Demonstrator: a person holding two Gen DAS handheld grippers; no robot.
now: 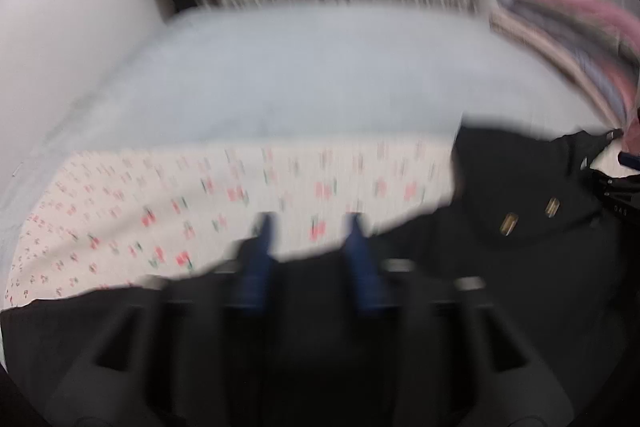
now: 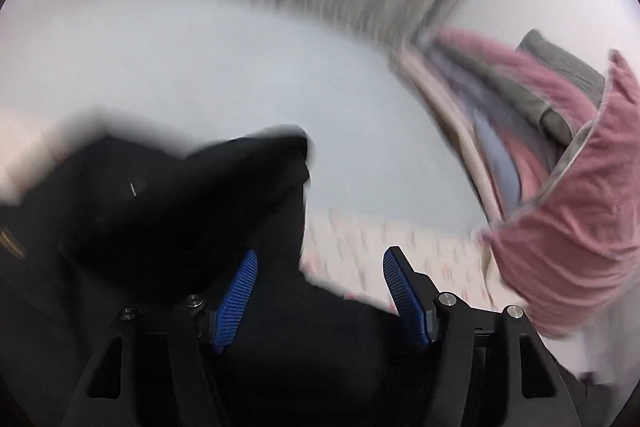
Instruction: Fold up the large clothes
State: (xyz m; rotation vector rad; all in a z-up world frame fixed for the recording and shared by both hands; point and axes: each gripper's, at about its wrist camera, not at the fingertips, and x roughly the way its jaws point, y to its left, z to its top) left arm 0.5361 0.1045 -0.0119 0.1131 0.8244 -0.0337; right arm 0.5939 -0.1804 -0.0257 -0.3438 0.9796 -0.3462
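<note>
The black garment [image 2: 168,195] lies on the cherry-print sheet [image 1: 240,179] under both part-open grippers, left gripper [image 1: 310,227] and right gripper [image 2: 320,267], its cloth between the blue pads but not pinched.

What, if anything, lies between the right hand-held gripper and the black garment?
Nothing visible does. The right hand-held gripper is open directly over the black garment, whose edge lies between its blue pads. The pink clothes sit off to the right, clear of it.
</note>
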